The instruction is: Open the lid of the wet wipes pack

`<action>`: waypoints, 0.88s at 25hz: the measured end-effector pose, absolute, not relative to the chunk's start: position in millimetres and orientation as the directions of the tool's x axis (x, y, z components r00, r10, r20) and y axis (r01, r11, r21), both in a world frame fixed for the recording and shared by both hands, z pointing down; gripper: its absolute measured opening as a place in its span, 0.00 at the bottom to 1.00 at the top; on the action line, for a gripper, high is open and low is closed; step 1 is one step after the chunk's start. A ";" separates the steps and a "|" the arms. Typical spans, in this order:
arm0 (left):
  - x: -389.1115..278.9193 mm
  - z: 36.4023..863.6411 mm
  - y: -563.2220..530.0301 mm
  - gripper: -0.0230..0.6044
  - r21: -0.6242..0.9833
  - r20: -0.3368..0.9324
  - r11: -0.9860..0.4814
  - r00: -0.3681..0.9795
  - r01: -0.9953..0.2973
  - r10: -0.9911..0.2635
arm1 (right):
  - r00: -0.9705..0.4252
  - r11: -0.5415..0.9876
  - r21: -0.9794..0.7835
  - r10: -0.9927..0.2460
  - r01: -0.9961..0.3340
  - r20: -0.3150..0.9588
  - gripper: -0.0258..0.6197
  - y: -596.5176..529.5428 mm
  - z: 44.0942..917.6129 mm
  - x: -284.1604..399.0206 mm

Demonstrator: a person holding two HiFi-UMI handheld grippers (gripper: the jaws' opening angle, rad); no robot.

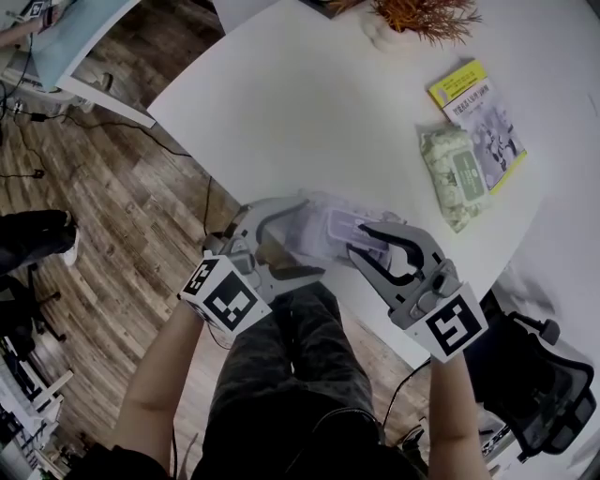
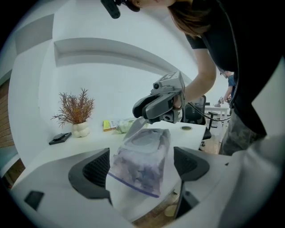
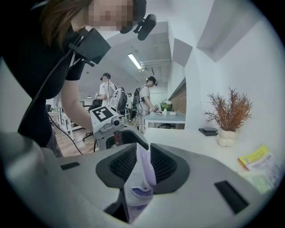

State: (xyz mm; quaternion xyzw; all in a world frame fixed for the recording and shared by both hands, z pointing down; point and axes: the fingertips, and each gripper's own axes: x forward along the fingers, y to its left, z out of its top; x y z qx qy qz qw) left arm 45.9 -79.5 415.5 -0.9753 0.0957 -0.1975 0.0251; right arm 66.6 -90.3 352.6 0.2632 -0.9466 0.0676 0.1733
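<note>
head view: wet wipes pack (image 1: pixel 328 232) lies lid-up, long axis running left to right; left gripper (image 1: pixel 305 239), jaws wide, clamps its end; right gripper (image 1: pixel 358 242), nearly closed, pinches the lid (image 3: pixel 141 178).

**Occlusions and unreadables**

Head view: the wet wipes pack (image 1: pixel 333 225) was blurred, and both ends were covered by the left tongs (image 1: pixel 309 236) and right tongs (image 1: pixel 356 237). The plant (image 1: pixel 412 14) was cut off by the top edge. Print on the booklet (image 1: pixel 476 112) and the label on the green pack (image 1: pixel 455 173) were too small to read.

Left gripper view: the pack's near end was hidden behind the tongs' body.

Right gripper view: the lid (image 3: pixel 142 173) showed edge-on, and the pack below it was hidden.
</note>
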 end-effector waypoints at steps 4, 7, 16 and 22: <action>41.6 411.9 -72.3 0.77 -0.024 0.352 -0.981 0.916 -0.195 -0.191 | -0.803 0.844 -0.042 -0.492 -0.534 0.336 0.19 -95.3 347.2 68.1; 38.3 406.6 -70.9 0.73 0.020 0.319 -0.976 0.927 -0.215 -0.198 | -0.801 0.838 -0.044 -0.503 -0.544 0.325 0.18 -98.4 345.5 69.7; 22.1 389.1 -84.7 0.19 0.024 0.257 -0.936 0.907 -0.350 -0.333 | -0.791 0.826 -0.030 -0.527 -0.562 0.311 0.14 -109.0 341.9 73.9; 19.1 384.7 -93.2 0.15 0.076 0.223 -0.907 0.893 -0.415 -0.390 | -0.778 0.815 -0.019 -0.545 -0.579 0.313 0.11 -120.6 339.7 77.9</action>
